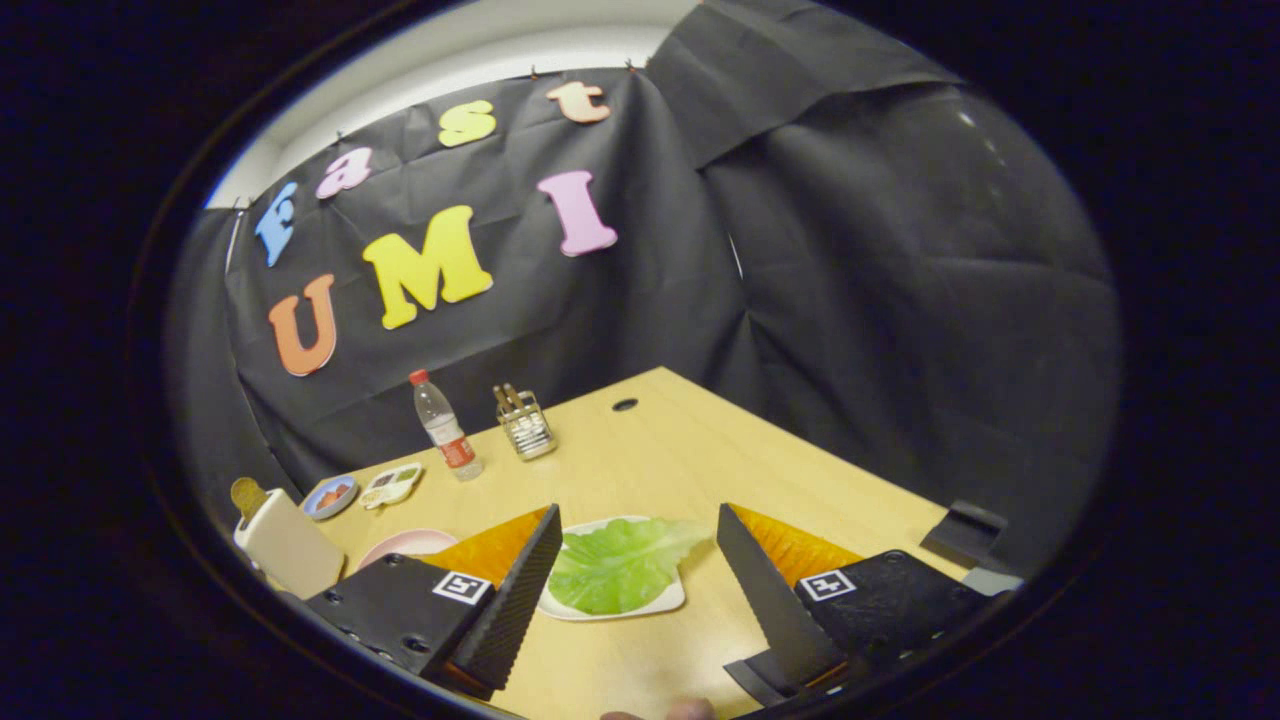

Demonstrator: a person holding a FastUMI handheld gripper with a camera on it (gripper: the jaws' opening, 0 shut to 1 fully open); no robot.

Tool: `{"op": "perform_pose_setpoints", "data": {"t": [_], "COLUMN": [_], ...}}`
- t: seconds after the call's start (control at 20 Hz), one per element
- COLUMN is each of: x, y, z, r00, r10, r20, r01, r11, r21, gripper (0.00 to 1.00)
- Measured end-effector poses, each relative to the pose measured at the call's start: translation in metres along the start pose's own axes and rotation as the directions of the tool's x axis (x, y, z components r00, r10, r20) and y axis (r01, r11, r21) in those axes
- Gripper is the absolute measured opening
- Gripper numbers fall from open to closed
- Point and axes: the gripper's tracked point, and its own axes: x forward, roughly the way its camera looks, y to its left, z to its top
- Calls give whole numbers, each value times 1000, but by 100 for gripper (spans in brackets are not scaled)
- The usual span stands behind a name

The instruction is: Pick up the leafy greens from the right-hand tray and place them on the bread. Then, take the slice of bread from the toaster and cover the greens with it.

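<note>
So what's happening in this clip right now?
A person is holding the tongs over a wooden table, fingers spread wide and gripping nothing. Between them lie the leafy greens on a white tray, untouched. Off to the side stands the toaster with a slice of bread sticking up, next to a pink plate. Farther back stand a water bottle and a utensil holder.

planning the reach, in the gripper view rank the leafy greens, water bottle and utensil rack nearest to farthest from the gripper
The gripper is open.
1. leafy greens, on the white tray between the fingers.
2. water bottle, beyond the left finger, near the wall.
3. utensil rack, beside the bottle; too close to call between these two.
</note>
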Motion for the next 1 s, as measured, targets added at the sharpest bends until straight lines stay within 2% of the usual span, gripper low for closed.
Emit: {"op": "perform_pose_setpoints", "data": {"t": [0.25, 0.6, 0.7, 0.75, 0.85, 0.9, 1.0], "x": [42, 80, 94, 97, 99, 102, 105], "y": [-8, -27, -25, -24, -28, -31, -35], "z": [-23, -41, -45, -46, -42, -42, -41], "r00": [995, 977, 973, 973, 973, 972, 970], "r10": [-17, -73, -84, -89, -101, -115, -125], "r20": [-101, -200, -214, -214, -206, -205, -207], "r01": [30, 127, 145, 150, 159, 170, 179], "r11": [990, 953, 947, 947, 945, 947, 946], "r21": [137, 275, 286, 284, 285, 274, 269], "gripper": [96, 96, 85, 85, 71, 69, 46]}}
